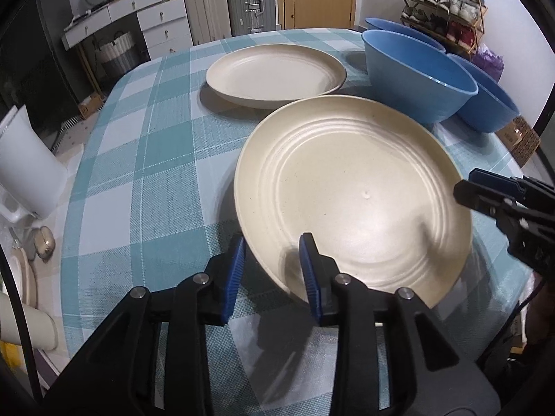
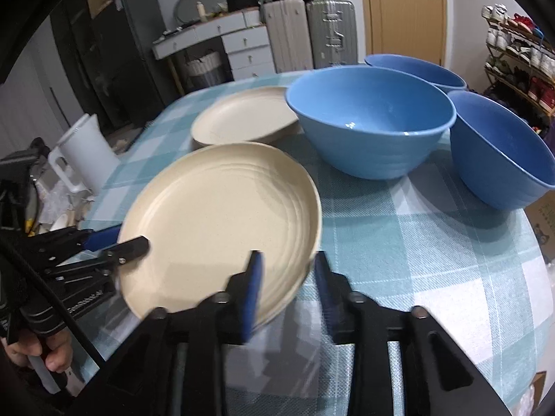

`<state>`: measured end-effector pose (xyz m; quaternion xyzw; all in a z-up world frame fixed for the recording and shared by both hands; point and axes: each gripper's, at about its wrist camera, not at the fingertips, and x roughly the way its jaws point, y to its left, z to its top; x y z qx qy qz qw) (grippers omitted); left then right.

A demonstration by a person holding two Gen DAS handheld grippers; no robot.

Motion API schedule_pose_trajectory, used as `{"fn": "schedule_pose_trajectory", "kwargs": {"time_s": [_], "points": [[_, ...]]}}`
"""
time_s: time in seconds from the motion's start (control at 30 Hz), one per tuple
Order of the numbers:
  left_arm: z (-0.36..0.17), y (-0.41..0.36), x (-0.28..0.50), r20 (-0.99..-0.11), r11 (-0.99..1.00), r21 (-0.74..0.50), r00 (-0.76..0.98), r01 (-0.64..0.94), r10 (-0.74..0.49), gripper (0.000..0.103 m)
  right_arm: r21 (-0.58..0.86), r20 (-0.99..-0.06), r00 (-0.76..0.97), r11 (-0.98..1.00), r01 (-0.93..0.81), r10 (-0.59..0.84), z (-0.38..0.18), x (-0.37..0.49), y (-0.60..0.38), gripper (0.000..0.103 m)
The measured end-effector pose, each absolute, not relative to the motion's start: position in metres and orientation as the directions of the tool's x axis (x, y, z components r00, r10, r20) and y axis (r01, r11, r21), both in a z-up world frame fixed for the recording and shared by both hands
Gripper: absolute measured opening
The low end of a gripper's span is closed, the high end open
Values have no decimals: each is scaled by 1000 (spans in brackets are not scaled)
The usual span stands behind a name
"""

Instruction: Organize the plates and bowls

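Observation:
A cream ridged plate [image 1: 353, 194] lies near me on the checked tablecloth, tilted; it also shows in the right wrist view [image 2: 218, 222]. My left gripper [image 1: 272, 274] is open, its jaws straddling the plate's near left rim. My right gripper [image 2: 288, 284] is open, its jaws straddling the plate's right rim; it shows at the right of the left wrist view [image 1: 485, 194]. The left gripper also shows in the right wrist view [image 2: 114, 242]. A second cream plate [image 1: 274, 74] lies farther back. Three blue bowls [image 2: 371, 118] [image 2: 499, 149] [image 2: 416, 69] stand at the right.
The table [image 1: 145, 145] has a teal checked cloth. A white jug [image 2: 83, 152] stands beyond the table's left edge. Suitcases [image 1: 225, 0], drawers and a shoe rack [image 1: 447, 7] stand behind the table.

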<state>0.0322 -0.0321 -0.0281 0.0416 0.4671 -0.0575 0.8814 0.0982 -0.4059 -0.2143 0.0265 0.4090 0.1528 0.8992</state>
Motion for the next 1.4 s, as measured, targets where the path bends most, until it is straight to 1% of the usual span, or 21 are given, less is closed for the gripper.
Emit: {"fn": "schedule_pose_trajectory", "kwargs": {"time_s": [0.03, 0.07, 0.1, 0.13, 0.17, 0.2, 0.23, 0.27, 0.3, 0.37, 0.5, 0.53, 0.57, 0.63, 0.8, 0.97, 1.07, 1.27, 1.4], "points": [[-27, -31, 32, -827, 991, 12, 558, 136, -66, 34, 170, -721, 625, 951, -259, 299, -212, 97, -405, 56], [-25, -30, 32, -824, 991, 5, 562, 131, -70, 40, 167, -712, 633, 949, -267, 304, -208, 95, -405, 57], [-23, -29, 31, -821, 992, -1, 566, 128, -74, 43, 163, -705, 639, 948, -275, 307, -205, 93, -405, 59], [-21, -28, 31, -816, 992, -10, 572, 126, -81, 50, 158, -699, 645, 947, -281, 308, -202, 92, -405, 65], [-18, -27, 30, -812, 992, -22, 577, 126, -91, 55, 157, -688, 653, 943, -292, 317, -198, 91, -405, 69], [-15, -26, 29, -806, 991, -36, 583, 128, -105, 58, 159, -681, 657, 940, -301, 325, -195, 89, -405, 75], [-12, -26, 27, -801, 991, -48, 588, 129, -115, 65, 158, -673, 660, 937, -313, 334, -192, 88, -405, 81], [-8, -24, 26, -793, 990, -65, 596, 129, -129, 74, 152, -664, 665, 932, -328, 342, -187, 87, -405, 83], [-4, -23, 24, -783, 989, -77, 607, 126, -138, 79, 145, -658, 670, 931, -335, 344, -184, 85, -404, 85], [4, -21, 22, -761, 989, -92, 633, 116, -145, 81, 125, -643, 685, 930, -346, 342, -176, 82, -402, 89], [23, -16, 15, -721, 990, -103, 678, 98, -142, 84, 170, -603, 690, 909, -380, 401, -157, 80, -404, 98], [28, -14, 13, -714, 989, -110, 685, 97, -146, 87, 176, -595, 691, 906, -386, 410, -153, 79, -406, 100], [33, -13, 11, -706, 988, -117, 692, 97, -152, 94, 177, -583, 695, 901, -396, 420, -147, 79, -406, 100], [43, -10, 7, -685, 987, -134, 711, 92, -159, 102, 166, -571, 702, 897, -410, 426, -140, 78, -406, 101], [61, -5, 0, -656, 984, -162, 737, 76, -165, 102, 176, -549, 694, 876, -449, 466, -123, 82, -407, 102], [71, -1, 2, -650, 983, -176, 743, 58, -160, 102, 187, -541, 693, 871, -454, 477, -104, 95, -412, 102], [79, 2, 5, -643, 984, -174, 751, 44, -148, 102, 194, -518, 699, 864, -465, 493, -89, 102, -418, 102], [101, 10, 13, -627, 986, -168, 769, 21, -123, 102, 253, -469, 697, 839, -481, 542, -56, 117, -436, 102], [118, 17, 20, -614, 988, -156, 783, 7, -103, 102, 229, -466, 701, 839, -494, 540, -38, 126, -436, 102]]}}
